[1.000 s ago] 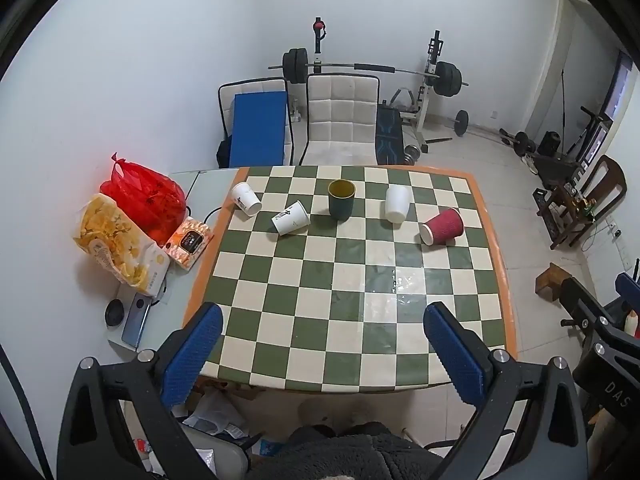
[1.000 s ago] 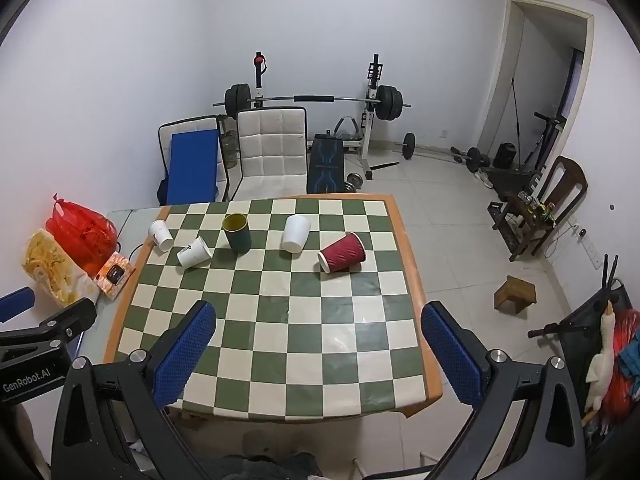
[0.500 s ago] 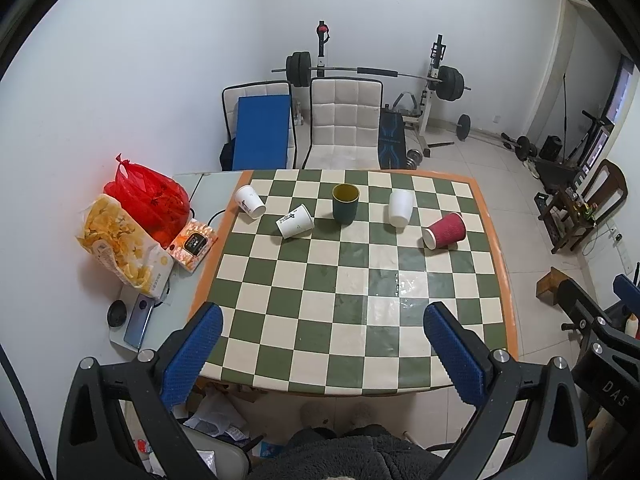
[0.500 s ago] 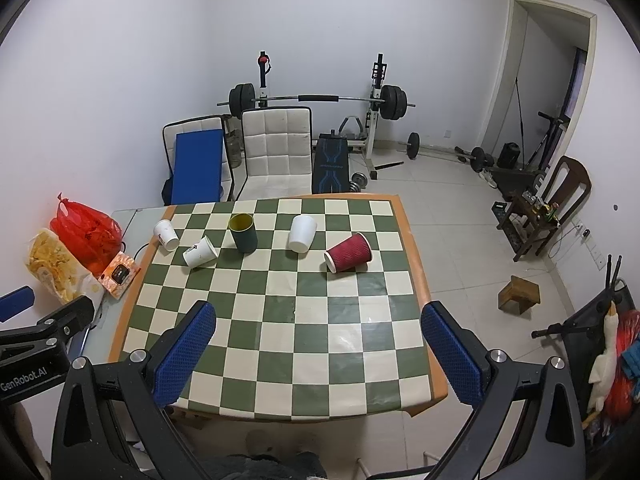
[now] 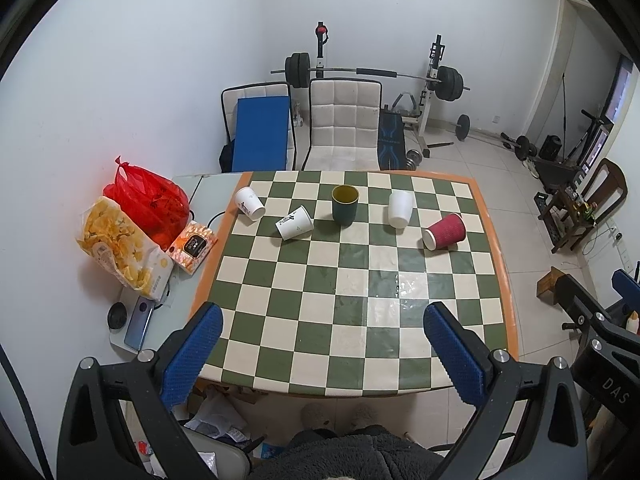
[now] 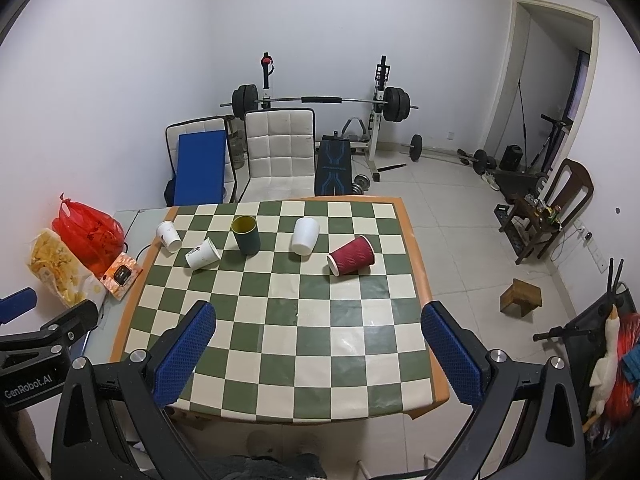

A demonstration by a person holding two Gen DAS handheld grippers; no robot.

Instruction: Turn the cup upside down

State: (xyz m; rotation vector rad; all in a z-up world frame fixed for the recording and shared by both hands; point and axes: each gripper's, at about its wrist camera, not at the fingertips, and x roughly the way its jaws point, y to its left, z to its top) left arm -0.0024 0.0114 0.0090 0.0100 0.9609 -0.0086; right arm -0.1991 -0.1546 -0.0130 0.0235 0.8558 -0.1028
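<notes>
Several cups stand in a row at the far side of the checkered table (image 5: 360,300) (image 6: 280,320). A dark green cup (image 5: 344,205) (image 6: 246,235) stands upright with its mouth up. A red ribbed cup (image 5: 445,231) (image 6: 351,255) lies on its side at the right. A plain white cup (image 5: 400,209) (image 6: 305,235) stands mouth down. Two printed white paper cups (image 5: 295,222) (image 5: 249,203) (image 6: 202,254) (image 6: 169,236) lie on their sides at the left. My left gripper (image 5: 320,356) and right gripper (image 6: 316,354) are both open and empty, high above the near table edge.
A red plastic bag (image 5: 146,200), a chips bag (image 5: 120,248), an orange box (image 5: 192,245) and a phone (image 5: 138,328) lie on the grey side table at the left. Chairs (image 5: 344,124) and a barbell rack (image 5: 372,76) stand behind the table.
Both views have shifted slightly so the table and cups sit a little lower in frame. No cup has moved and both grippers have stayed open.
</notes>
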